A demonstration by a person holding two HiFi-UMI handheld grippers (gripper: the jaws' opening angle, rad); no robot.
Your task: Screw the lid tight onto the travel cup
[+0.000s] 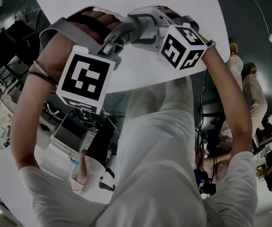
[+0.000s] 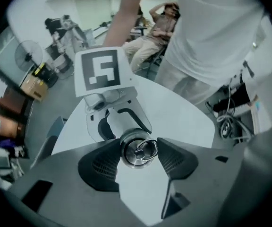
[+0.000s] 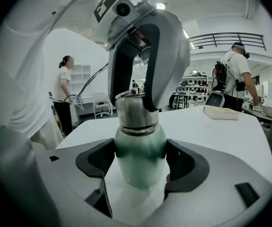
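Over the white table [image 3: 230,126], the green travel cup [image 3: 140,148] is kept upright, with its body clamped on both sides by the right gripper [image 3: 140,162]. Up top, the steel lid [image 2: 138,151] with its little ring is pinched from above by the left gripper [image 2: 139,157], which is pointed straight down.

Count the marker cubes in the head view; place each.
2: one marker cube on the left gripper, lower left; the other on the right gripper, upper right. None seems hidden.
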